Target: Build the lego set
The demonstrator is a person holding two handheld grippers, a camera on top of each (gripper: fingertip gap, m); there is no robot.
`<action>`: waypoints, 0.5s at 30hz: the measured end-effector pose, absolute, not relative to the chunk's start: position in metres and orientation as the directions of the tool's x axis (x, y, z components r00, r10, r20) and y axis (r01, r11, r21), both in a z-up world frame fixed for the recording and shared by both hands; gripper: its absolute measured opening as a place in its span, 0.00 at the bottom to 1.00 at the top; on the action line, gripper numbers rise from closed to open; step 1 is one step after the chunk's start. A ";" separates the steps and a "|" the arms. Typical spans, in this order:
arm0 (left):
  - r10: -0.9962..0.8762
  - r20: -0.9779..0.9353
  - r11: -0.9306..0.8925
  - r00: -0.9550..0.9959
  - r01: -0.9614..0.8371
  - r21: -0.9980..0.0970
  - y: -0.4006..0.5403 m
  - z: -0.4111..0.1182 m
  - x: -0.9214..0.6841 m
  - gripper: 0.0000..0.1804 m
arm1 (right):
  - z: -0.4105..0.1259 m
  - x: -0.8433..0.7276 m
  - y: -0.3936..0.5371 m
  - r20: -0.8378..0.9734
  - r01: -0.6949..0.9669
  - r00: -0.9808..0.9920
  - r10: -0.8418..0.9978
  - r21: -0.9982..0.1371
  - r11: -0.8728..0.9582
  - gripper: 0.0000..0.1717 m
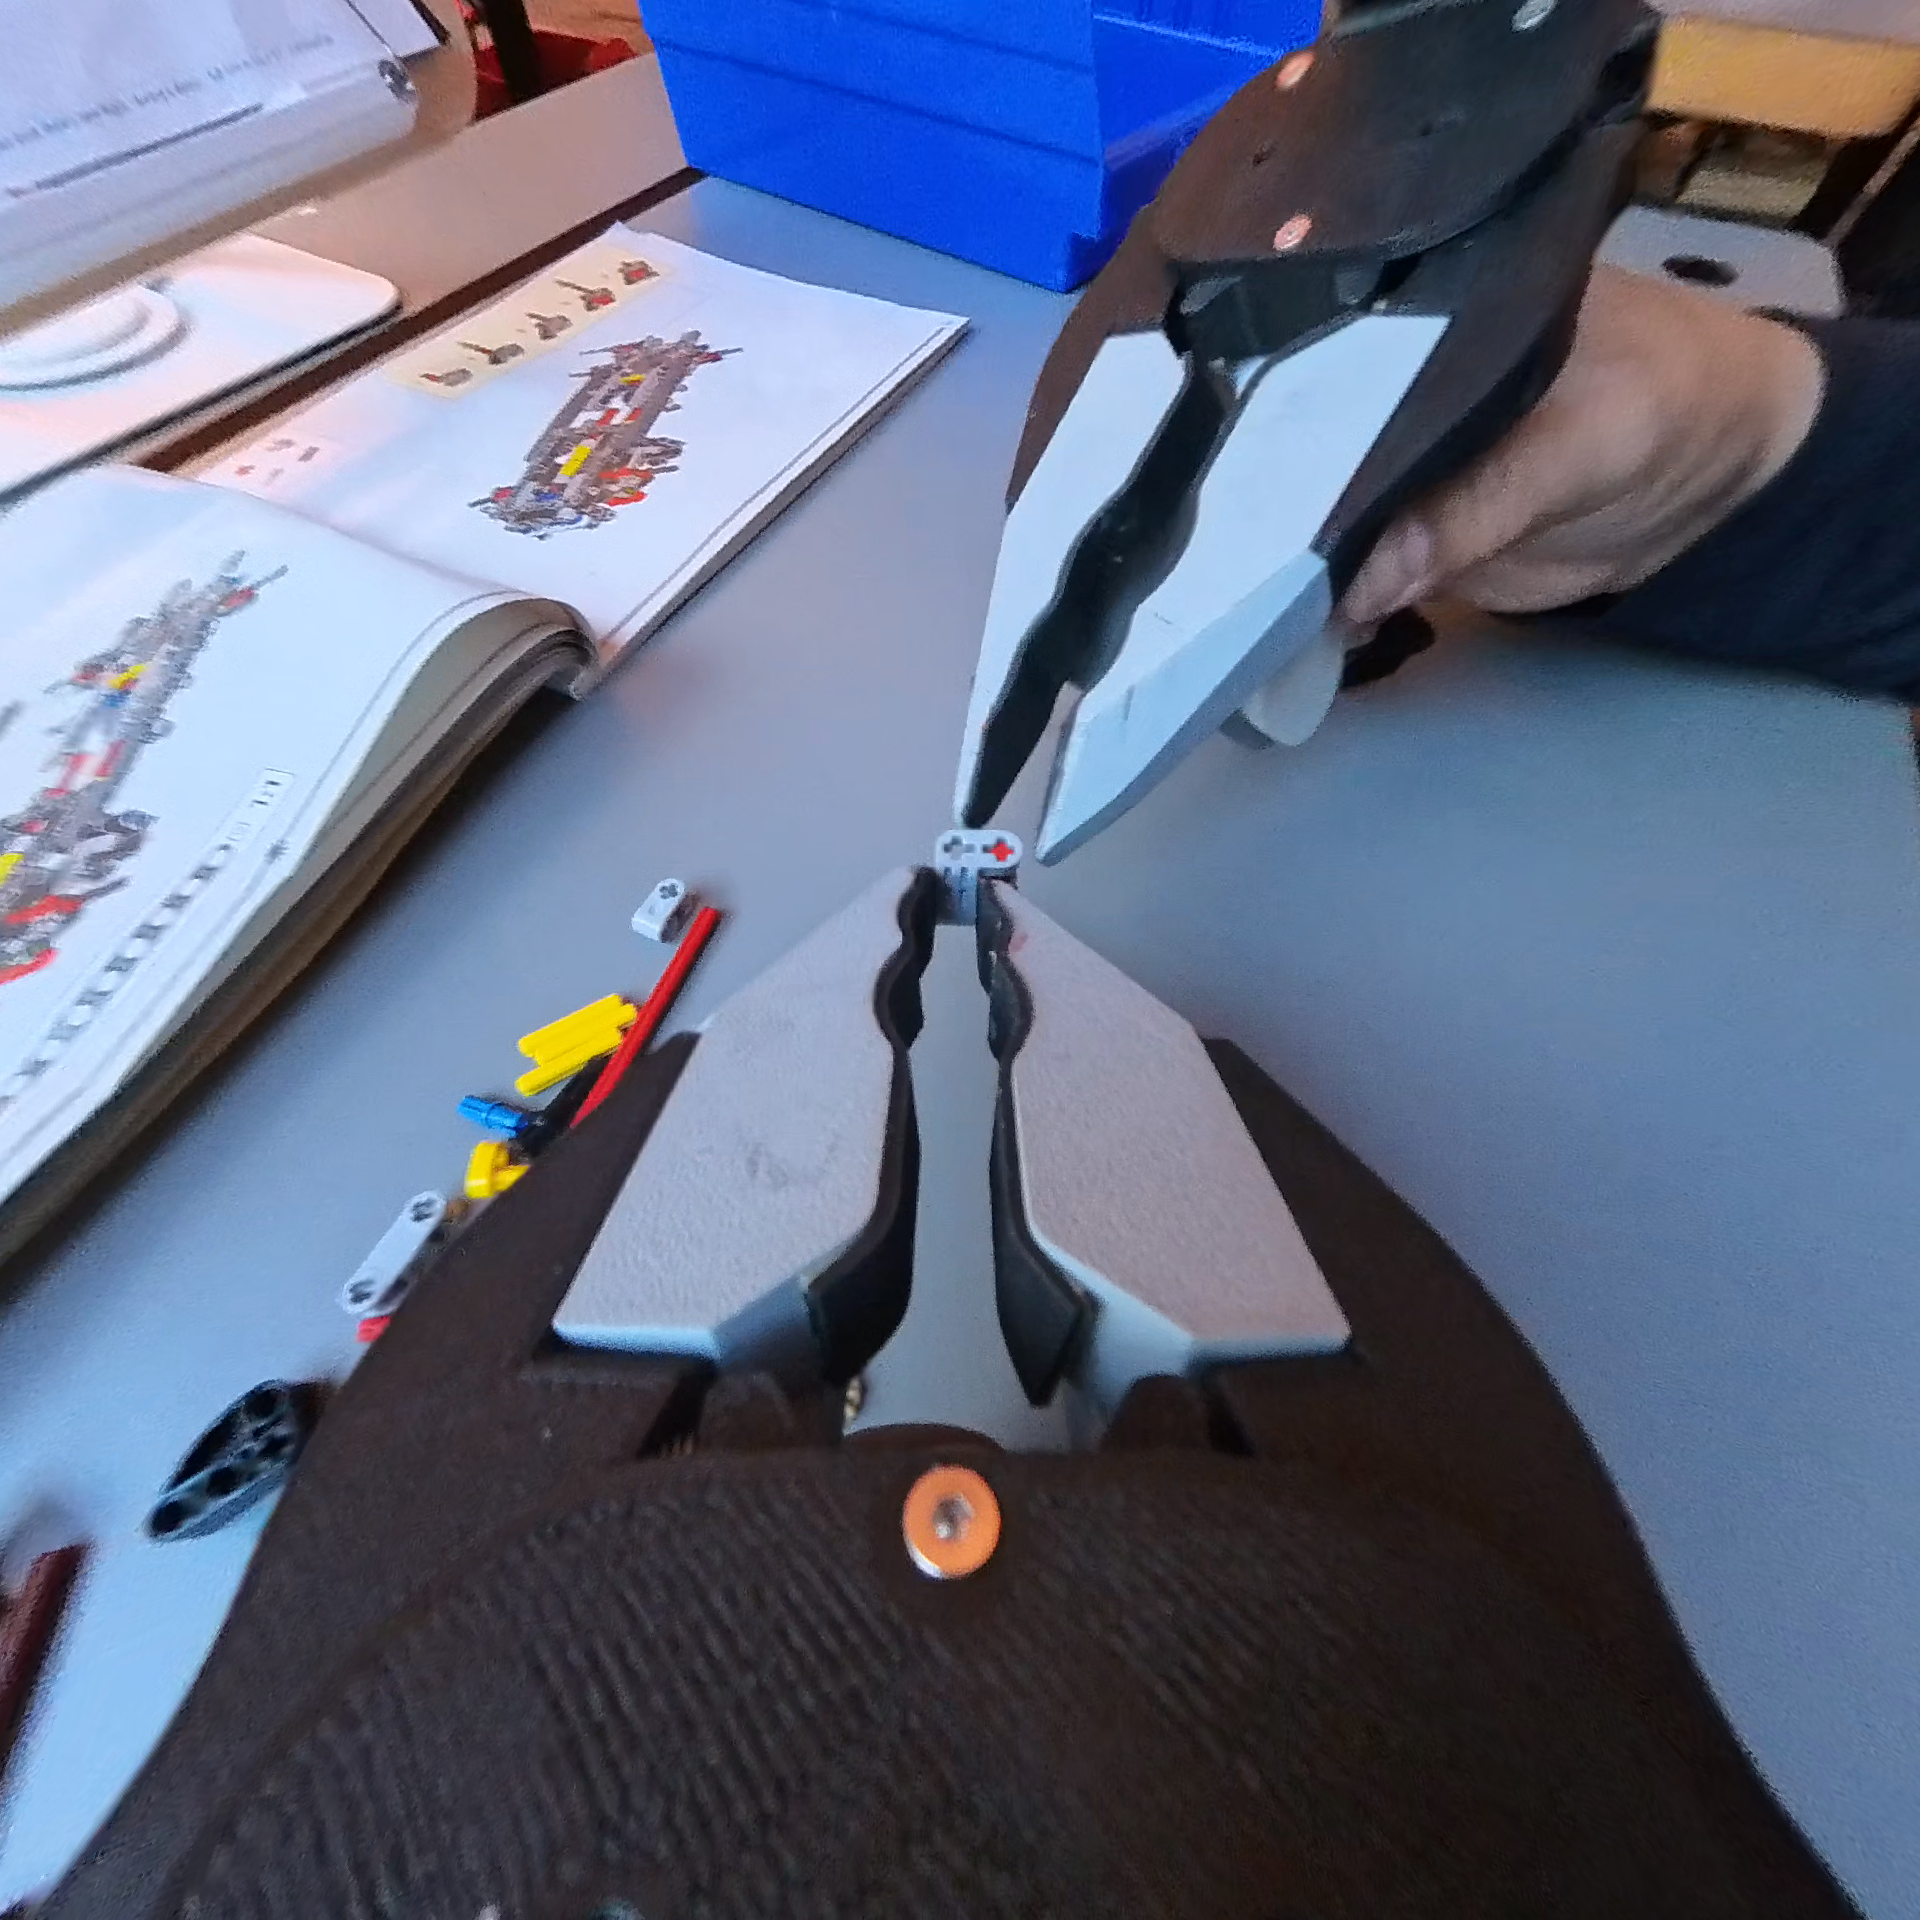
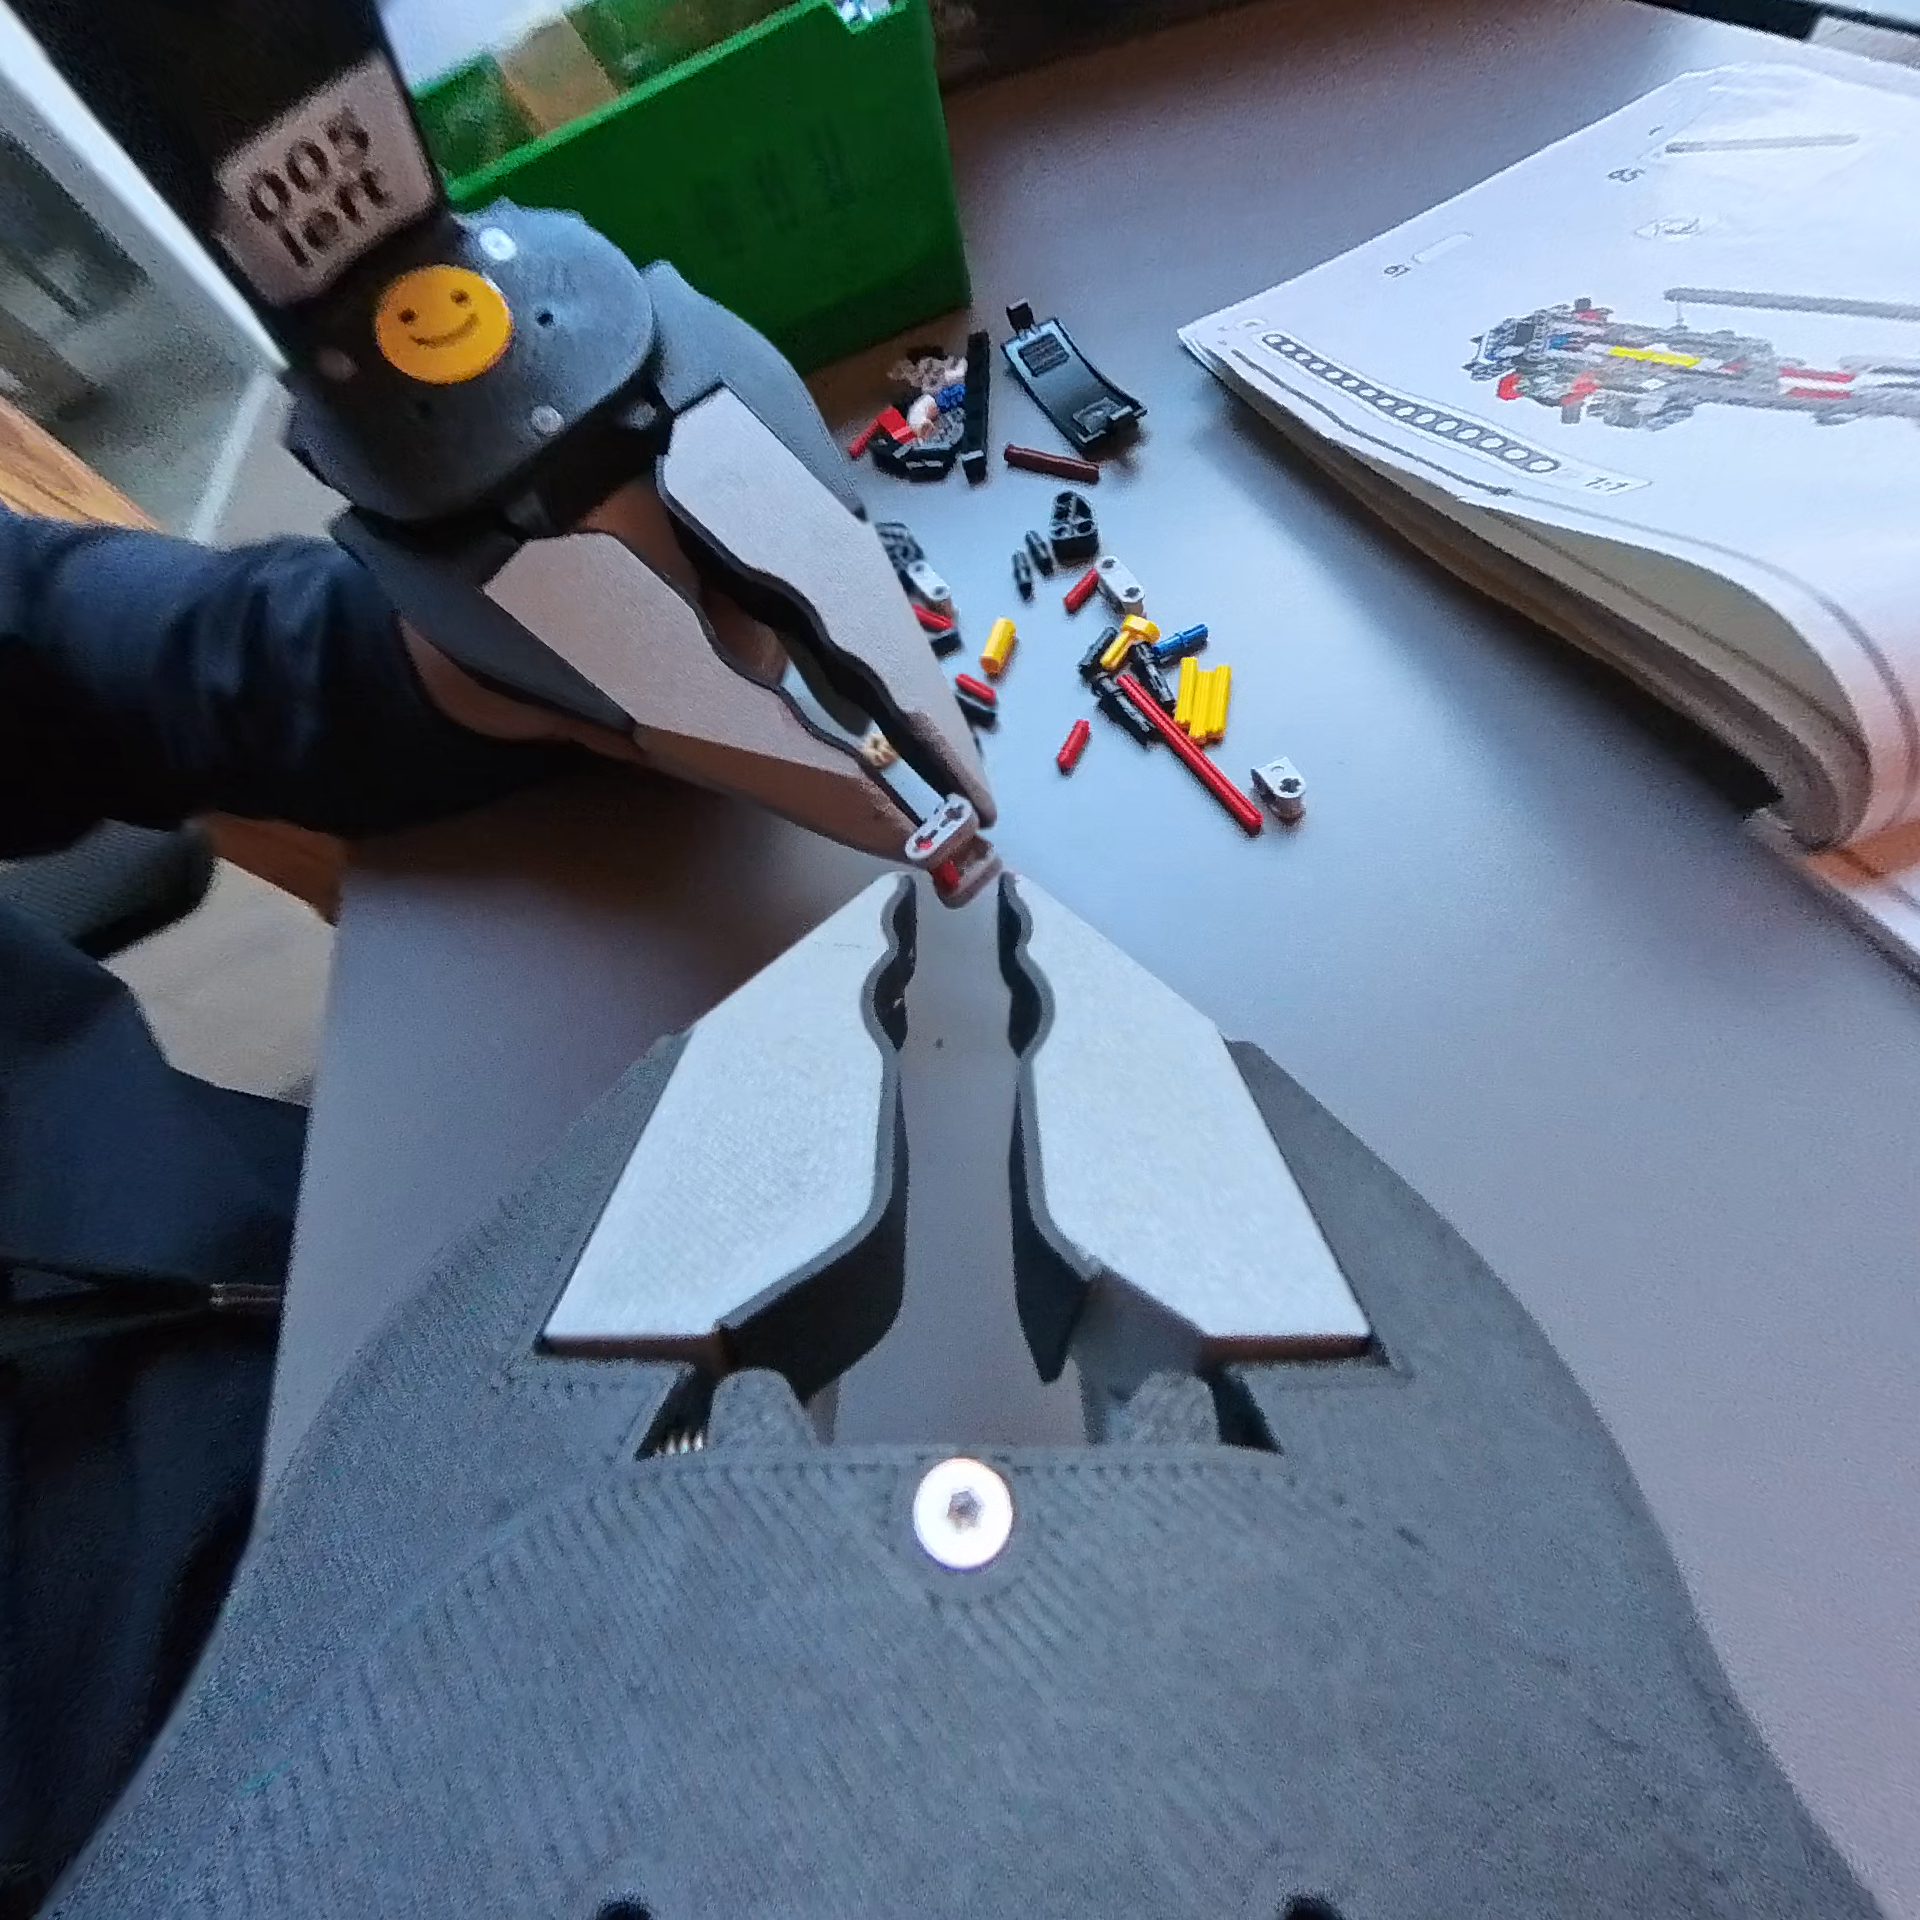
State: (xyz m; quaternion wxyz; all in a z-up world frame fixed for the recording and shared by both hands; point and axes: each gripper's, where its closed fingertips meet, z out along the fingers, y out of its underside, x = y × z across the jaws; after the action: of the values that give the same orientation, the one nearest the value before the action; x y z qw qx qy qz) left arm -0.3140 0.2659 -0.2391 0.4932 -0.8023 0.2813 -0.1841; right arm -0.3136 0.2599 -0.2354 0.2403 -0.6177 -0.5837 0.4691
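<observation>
While left tongs [image 1: 961, 894] clench a grey connector w/ red pin [image 1: 978, 854], right tongs [image 2: 954, 894] sit released just beside it, above table [image 1: 1455, 987].

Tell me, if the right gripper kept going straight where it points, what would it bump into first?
Probably the small grey piece with a red pin that the left gripper holds, right before the right gripper's open fingers; depth is hard to judge.

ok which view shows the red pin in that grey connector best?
Right wrist view: the red pin shows sideways, sticking out of the grey connector in the left gripper. Left wrist view shows only its cross-shaped end.
</observation>
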 end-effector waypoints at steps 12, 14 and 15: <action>-0.535 0.757 -0.762 0.375 0.173 -0.624 0.246 -0.230 -0.301 0.03 | -0.227 -0.295 0.246 0.242 0.410 -0.303 0.922 -0.840 0.355 0.23; -0.513 0.791 -0.782 0.333 0.199 -0.590 0.246 -0.228 -0.300 0.03 | -0.229 -0.295 0.239 0.309 0.393 -0.324 0.894 -0.816 0.424 0.21; -0.501 0.812 -0.797 0.301 0.204 -0.568 0.244 -0.227 -0.299 0.03 | -0.230 -0.296 0.237 0.328 0.392 -0.328 0.886 -0.806 0.443 0.20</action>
State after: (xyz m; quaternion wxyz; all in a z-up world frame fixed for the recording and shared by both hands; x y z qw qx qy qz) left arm -0.2992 0.2443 -0.2266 0.3025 -0.7476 0.0991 -0.5829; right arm -0.2961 0.2371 -0.2301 0.3947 -0.4247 -0.7523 0.3129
